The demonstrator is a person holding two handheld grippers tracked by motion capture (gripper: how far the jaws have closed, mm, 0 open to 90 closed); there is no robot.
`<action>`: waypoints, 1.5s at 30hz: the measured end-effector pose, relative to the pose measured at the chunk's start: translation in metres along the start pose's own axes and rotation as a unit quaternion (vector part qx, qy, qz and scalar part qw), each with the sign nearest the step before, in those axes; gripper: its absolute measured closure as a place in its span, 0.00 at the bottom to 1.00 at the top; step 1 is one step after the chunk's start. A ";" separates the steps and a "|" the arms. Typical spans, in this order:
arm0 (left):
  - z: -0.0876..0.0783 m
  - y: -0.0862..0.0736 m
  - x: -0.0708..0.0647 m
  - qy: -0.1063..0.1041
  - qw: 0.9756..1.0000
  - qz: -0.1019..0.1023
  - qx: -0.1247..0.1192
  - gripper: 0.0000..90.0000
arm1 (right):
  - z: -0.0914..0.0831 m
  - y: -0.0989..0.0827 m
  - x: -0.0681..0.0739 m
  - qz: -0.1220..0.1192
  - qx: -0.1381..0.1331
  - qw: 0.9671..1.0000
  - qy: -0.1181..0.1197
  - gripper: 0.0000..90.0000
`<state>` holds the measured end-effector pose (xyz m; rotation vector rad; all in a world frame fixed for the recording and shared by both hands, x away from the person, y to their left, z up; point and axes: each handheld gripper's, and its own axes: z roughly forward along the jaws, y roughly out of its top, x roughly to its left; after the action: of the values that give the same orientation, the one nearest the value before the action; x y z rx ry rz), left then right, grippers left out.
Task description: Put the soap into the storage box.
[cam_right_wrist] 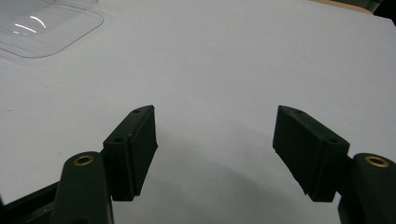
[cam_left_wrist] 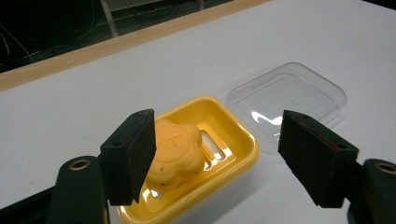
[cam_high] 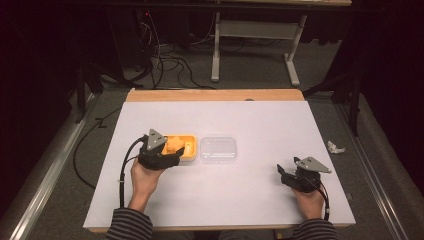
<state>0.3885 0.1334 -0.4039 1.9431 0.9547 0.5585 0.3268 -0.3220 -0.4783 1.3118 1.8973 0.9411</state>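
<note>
An orange flower-shaped soap [cam_left_wrist: 175, 149] lies in a yellow soap dish [cam_left_wrist: 236, 128] on the white table. The dish's clear plastic lid [cam_left_wrist: 289, 93] rests flat just to its right, apart from it. My left gripper [cam_left_wrist: 217, 120] hovers over the dish with jaws wide apart. The soap sits close by the left jaw and the right jaw is well clear of it. From above, the left gripper [cam_high: 172, 150] covers the left end of the dish [cam_high: 189, 137], beside the lid [cam_high: 218, 149]. My right gripper [cam_high: 285, 174] rests open near the table's front right, over bare table [cam_right_wrist: 215, 112].
The white table top [cam_high: 225, 195] has a wooden strip [cam_high: 215, 95] along its far edge. A crumpled white scrap [cam_high: 335, 147] lies on the floor to the right. Cables and a desk frame [cam_high: 216, 60] stand beyond the table.
</note>
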 end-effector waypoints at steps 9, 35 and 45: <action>-0.008 -0.001 -0.002 -0.006 1.000 -0.002 -0.007 0.31 | 0.000 0.000 0.000 0.001 0.000 1.000 0.000 0.34; -0.029 -0.020 -0.005 -0.025 0.998 -0.040 -0.034 0.31 | 0.000 0.000 0.001 -0.001 0.002 1.000 -0.002 0.34; -0.030 -0.023 -0.013 -0.032 0.998 -0.035 -0.035 0.31 | 0.000 0.000 0.001 -0.003 0.002 1.000 -0.003 0.34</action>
<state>0.3508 0.1454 -0.4085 1.8478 0.9458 0.4803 0.3268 -0.3205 -0.4784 1.3085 1.8990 0.9307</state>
